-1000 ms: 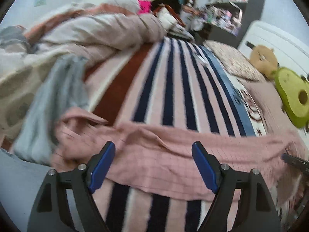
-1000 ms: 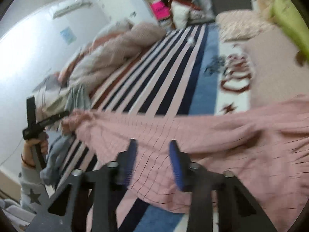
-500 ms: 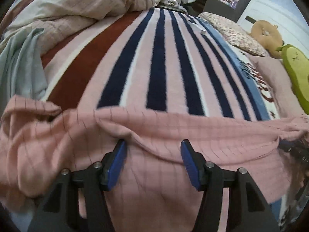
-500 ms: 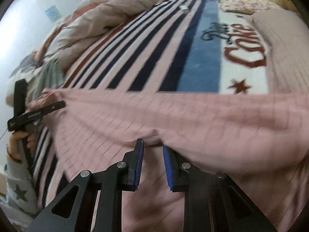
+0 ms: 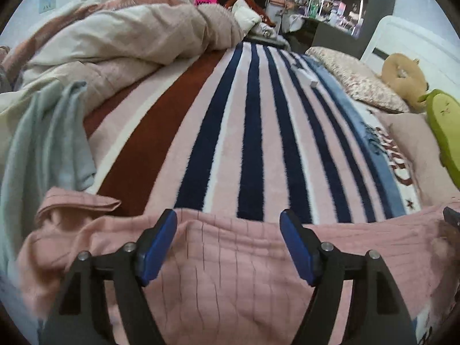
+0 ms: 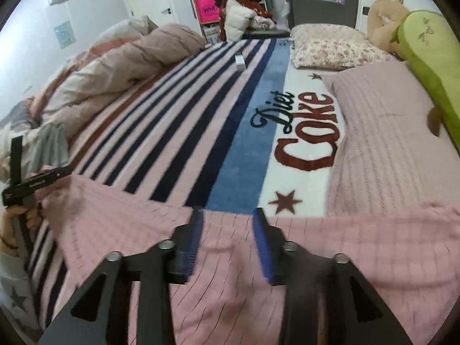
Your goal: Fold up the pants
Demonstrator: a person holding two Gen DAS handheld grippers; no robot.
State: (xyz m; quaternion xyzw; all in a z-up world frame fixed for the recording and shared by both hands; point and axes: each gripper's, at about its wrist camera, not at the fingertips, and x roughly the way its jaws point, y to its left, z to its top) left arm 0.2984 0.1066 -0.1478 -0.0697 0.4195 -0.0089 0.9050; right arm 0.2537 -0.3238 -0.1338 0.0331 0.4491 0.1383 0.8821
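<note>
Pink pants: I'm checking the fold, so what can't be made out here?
- Left wrist view: near part of the pink pants cut off by the bottom edge and the left gripper.
- Right wrist view: pants blurred by motion behind the right gripper.
- Waistband and leg ends: cannot tell in either view.

pants (image 5: 235, 273) on blanket (image 5: 250, 143), pillows (image 6: 391, 132) perhaps right

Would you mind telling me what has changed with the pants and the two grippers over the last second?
The right gripper, pinching the pink checked pants half a second ago, has let go; its jaws are opening. The left gripper narrowed over the cloth, and is reopening. The pants' edge was brought down onto the striped blanket. The duvet and pillows kept their places.
</note>
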